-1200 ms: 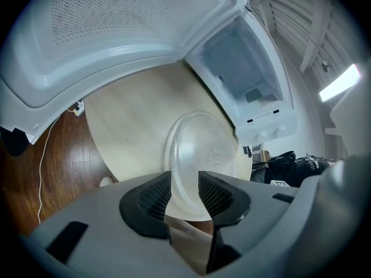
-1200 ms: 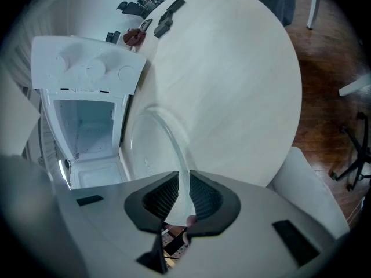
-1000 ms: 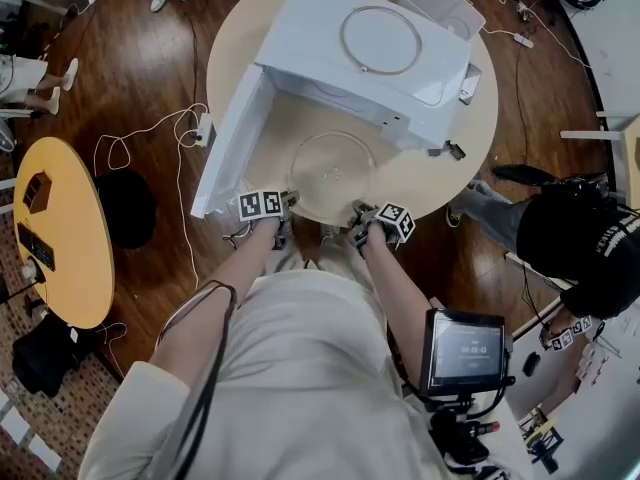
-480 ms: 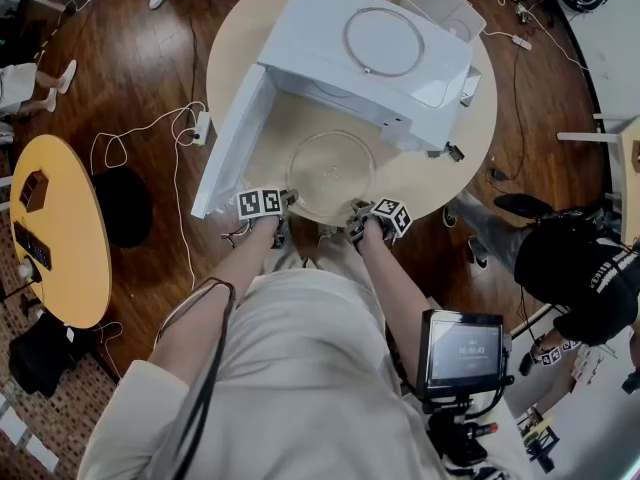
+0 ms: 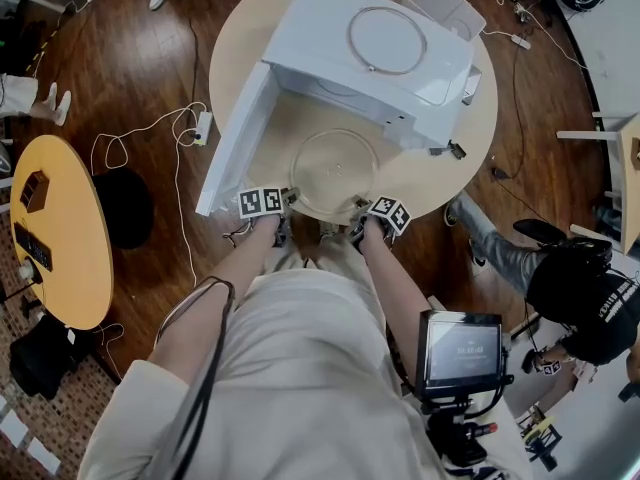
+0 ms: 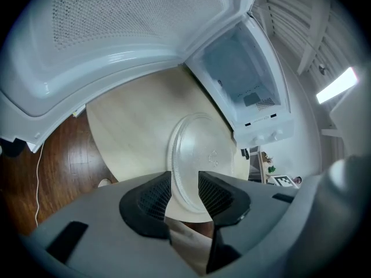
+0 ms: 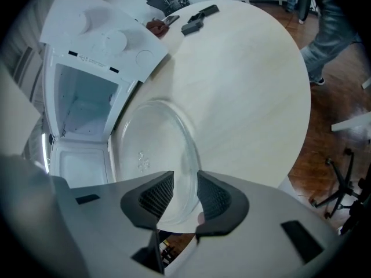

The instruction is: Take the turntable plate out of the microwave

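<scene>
Straddling plate rim: left tool wide, right tool just opening.

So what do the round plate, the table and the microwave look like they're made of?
The plate: likely clear glass; the table shows through it, its rim glints. The table: pale wood or wood-look laminate, matte, with faint grain. The microwave: white casing, smooth, slightly glossy; painted metal or plastic, can't tell which.

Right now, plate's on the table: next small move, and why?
Probably draw both back off the rim. The turntable plate lies flat on the table, outside the microwave. The left hand-held gripper stands open around its rim; on the right hand-held gripper the jaws have just been opening, rim loose between them.
</scene>
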{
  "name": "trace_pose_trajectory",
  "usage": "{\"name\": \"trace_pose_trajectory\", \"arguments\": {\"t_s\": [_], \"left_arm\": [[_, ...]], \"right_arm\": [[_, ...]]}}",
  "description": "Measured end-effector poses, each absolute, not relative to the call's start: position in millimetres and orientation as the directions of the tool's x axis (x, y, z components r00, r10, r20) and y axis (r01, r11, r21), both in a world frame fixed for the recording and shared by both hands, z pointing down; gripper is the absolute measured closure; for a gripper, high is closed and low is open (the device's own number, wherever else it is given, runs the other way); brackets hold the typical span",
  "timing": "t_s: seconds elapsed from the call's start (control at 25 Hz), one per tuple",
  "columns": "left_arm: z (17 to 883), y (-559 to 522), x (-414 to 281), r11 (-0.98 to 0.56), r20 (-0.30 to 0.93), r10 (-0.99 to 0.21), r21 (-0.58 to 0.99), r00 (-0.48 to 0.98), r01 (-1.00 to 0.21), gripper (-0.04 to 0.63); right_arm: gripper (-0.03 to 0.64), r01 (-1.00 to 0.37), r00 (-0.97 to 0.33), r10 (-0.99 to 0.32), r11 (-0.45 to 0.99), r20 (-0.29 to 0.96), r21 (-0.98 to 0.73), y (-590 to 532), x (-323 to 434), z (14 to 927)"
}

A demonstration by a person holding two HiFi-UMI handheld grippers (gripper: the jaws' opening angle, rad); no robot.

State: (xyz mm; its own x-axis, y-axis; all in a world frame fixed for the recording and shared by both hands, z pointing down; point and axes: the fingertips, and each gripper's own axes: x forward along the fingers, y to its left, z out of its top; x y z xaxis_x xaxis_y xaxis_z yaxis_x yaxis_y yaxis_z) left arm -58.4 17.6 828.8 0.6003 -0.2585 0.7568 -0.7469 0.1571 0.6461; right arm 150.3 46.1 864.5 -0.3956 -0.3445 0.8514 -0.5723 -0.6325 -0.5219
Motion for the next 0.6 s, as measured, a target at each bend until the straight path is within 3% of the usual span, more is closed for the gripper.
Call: {"name": "trace_pose_trajectory", "arguments": {"t_s": [0.32, 0.6], "left_arm": [[815, 16, -52, 0.109, 0.718, -0.269, 0.685, 0.642, -0.721, 0.459], [793, 17, -42, 0.044, 0.669, -0.277, 0.726, 0.689, -0.687, 0.457]], "right_arm": [[0.382, -0.641, -0.299, -0.386, -0.596, 0.873, -0.484, 39, 153, 855], [0.368, -0.730, -0.205, -0.417, -0.538, 0.886, -0.422, 42, 168, 834]]}}
